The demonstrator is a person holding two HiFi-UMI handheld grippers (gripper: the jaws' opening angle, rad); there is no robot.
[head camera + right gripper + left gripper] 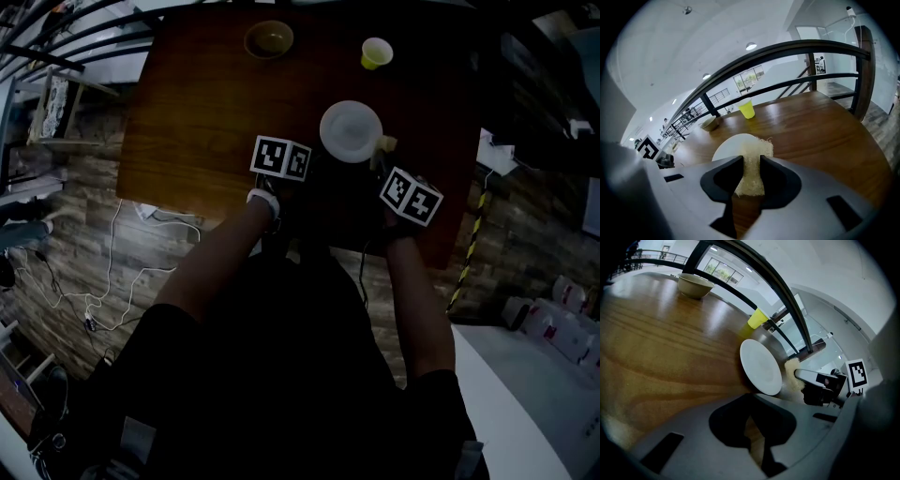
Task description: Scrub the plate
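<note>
Fingers (pixel 719 180) of the right gripper (pixel 751 178) clench one pale sponge (pixel 753 159) at the right edge of the single white plate (pixel 349 129), which lies mid-table (pixel 206 103). Just left of the plate, the left gripper (pixel 752 427) is clamped together on nothing. One bowl (pixel 269 38) and one yellow cup (pixel 376 52) stand at the far side.

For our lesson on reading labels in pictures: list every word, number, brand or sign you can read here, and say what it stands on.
No readable text anywhere.
Cube at the left and cube at the right: black-and-white square patterns only, no letters.
Plate, cup, bowl, sponge: plain, no print.
White containers on the floor: too small and dark to tell.
</note>
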